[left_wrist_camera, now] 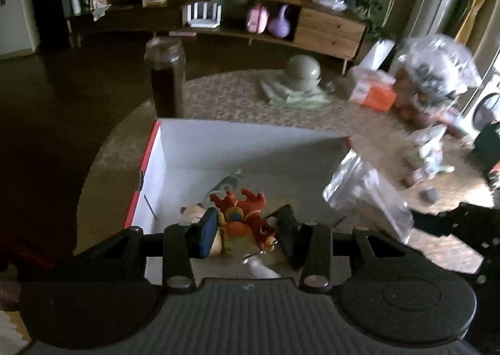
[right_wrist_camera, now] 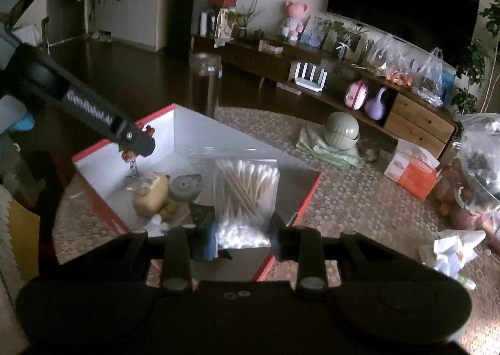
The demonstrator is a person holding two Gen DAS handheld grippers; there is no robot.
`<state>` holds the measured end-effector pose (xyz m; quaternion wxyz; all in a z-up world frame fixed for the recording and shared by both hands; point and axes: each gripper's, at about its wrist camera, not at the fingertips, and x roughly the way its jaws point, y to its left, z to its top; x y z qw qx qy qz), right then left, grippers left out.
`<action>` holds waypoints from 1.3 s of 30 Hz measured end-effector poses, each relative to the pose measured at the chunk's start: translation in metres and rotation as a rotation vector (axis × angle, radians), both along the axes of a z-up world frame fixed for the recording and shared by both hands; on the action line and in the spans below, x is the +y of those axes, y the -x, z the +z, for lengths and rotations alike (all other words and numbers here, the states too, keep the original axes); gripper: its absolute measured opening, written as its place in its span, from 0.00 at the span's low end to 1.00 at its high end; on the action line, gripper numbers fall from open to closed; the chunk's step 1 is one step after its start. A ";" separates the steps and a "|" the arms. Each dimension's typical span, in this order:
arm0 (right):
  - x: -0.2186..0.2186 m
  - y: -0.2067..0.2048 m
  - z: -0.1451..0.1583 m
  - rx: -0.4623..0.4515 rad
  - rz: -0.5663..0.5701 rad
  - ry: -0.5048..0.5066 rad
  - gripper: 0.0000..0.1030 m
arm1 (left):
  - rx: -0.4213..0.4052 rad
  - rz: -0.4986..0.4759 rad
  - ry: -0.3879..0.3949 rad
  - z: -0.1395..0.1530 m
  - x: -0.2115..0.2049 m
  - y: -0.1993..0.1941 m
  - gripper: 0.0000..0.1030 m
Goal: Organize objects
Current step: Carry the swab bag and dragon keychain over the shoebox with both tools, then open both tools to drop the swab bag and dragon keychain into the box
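L gripper [left_wrist_camera: 247,230] pinches red toy [left_wrist_camera: 250,214], R gripper [right_wrist_camera: 243,236] pinches swab bag [right_wrist_camera: 247,195], both over box [right_wrist_camera: 200,133]; jar [left_wrist_camera: 165,74] behind.

Round pebble-patterned rug [right_wrist_camera: 350,199] carries red-edged white box [right_wrist_camera: 193,133], tall glass jar [right_wrist_camera: 206,83], green domed container [right_wrist_camera: 342,130] on folded cloth [right_wrist_camera: 331,152], orange-white box [right_wrist_camera: 412,172].

1. A tall glass jar [left_wrist_camera: 165,77] with dark contents stands just beyond the table's far edge.
2. A long wooden TV console [right_wrist_camera: 418,124] runs along the wall, under a dark television [right_wrist_camera: 403,2].
3. In the console's open shelf sit a white slatted rack [right_wrist_camera: 309,75], a pink case [right_wrist_camera: 354,96] and a purple kettlebell [right_wrist_camera: 376,105].
4. On top stand a pink plush doll [right_wrist_camera: 293,19] and tied plastic bags [right_wrist_camera: 432,77].
5. A grey-green round lidded pot [right_wrist_camera: 342,130] rests on folded cloth on the patterned rug [right_wrist_camera: 343,199].
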<state>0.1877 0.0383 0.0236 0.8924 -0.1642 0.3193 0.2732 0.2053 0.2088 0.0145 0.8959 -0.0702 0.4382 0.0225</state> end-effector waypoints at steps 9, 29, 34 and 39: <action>0.022 -0.038 -0.033 0.086 -0.007 0.043 0.32 | 0.064 0.021 -0.024 -0.046 0.006 -0.035 0.40; 0.038 -0.045 -0.068 0.155 -0.004 0.083 0.36 | 0.158 0.004 -0.049 -0.098 -0.001 -0.052 0.41; 0.033 -0.043 -0.063 0.160 -0.002 0.057 0.43 | 0.130 0.018 -0.026 -0.094 -0.001 -0.048 0.61; 0.028 -0.033 -0.054 0.147 0.005 0.048 0.46 | 0.105 0.019 -0.020 -0.084 -0.001 -0.039 0.61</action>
